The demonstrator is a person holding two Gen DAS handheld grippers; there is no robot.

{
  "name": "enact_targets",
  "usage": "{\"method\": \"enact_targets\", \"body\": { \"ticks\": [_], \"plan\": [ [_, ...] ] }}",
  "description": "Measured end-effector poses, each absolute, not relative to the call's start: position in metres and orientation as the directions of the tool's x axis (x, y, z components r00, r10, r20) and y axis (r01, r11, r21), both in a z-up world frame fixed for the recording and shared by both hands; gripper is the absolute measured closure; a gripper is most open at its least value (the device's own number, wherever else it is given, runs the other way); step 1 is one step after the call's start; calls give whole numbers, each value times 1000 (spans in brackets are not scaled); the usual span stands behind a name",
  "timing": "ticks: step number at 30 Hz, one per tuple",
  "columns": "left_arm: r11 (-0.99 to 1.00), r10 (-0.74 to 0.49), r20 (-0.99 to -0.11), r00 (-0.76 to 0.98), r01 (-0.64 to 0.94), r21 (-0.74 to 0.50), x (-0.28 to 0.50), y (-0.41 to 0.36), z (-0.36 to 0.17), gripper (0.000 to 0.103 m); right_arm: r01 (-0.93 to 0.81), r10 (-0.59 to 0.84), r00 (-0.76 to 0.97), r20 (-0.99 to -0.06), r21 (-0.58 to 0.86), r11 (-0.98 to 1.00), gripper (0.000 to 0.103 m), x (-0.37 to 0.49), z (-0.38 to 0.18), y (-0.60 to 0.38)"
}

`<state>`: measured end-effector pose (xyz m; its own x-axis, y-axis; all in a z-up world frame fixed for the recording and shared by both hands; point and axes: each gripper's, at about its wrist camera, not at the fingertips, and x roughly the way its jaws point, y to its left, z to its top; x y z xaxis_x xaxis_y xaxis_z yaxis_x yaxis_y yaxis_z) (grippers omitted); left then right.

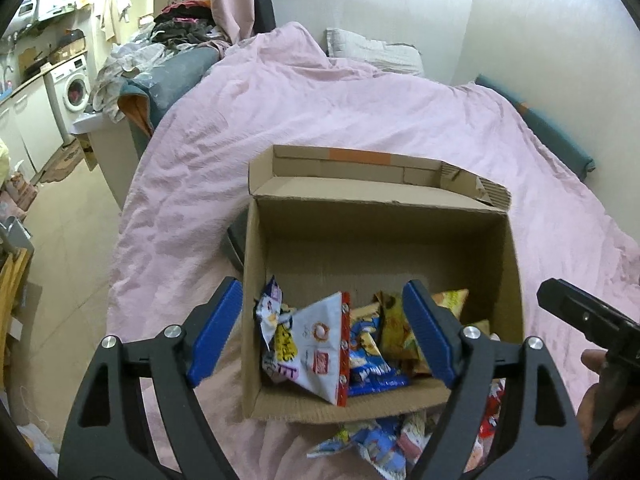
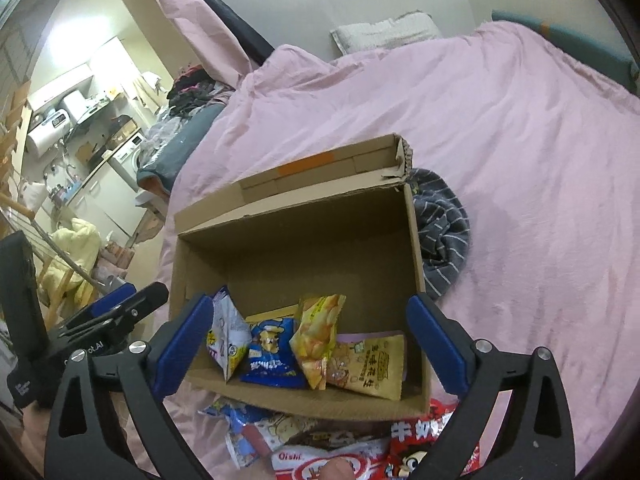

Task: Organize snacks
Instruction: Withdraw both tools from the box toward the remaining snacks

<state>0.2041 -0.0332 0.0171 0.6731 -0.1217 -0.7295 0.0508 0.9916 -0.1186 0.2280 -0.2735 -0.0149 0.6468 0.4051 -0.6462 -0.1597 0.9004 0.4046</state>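
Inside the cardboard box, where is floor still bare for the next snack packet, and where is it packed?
The cardboard box has bare floor along its far wall, behind the upright yellow chip bag and blue packet, plus a small strip in the near right corner. The near half is crowded with packets. Loose packets also clutter the pink blanket before the box.

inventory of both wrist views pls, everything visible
box: 1, brown cardboard, open, on the bed
packs in box: at least 4, white, blue, yellow, tan, along near wall
loose packs: several, red, white, blue, on the cover before the box
cover: 1, pink, over the bed
striped cloth: 1, grey, right of box
pillow: 1, grey-white, at the wall
washer: 1, white, far left
clothes pile: 1, dark, beyond bed
left claw: open, empty, over box
right claw: open, empty, over box
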Motion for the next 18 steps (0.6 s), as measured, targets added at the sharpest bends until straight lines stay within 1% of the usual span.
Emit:
{"method": "enact_targets", "body": {
  "ticks": [5,7,10,12,14,18],
  "plan": [
    [992,-119,-716,688,52,-114,182,-29,22,23,-176,384,670,-635,367,914,3,206,-7,-270],
    [992,-115,-719,686,45,-116,175,-26,22,23,-167,382,668,-638,372,913,3,197,-8,-271],
    [993,-89,-698,711,8,-119,162,-19,27,22,-158,386,665,-639,385,909,2,187,-9,-275],
    [993,-85,-694,715,0,-121,155,-16,29,14,-154,379,670,-638,381,912,0,180,-7,-276],
    [992,-84,-694,715,-8,-128,148,-13,28,11,-150,373,676,-635,377,914,0,173,-8,-276],
    [990,-95,-710,697,-10,-143,136,-11,23,11,-138,364,679,-637,377,916,0,161,-10,-279]
  ]
}}
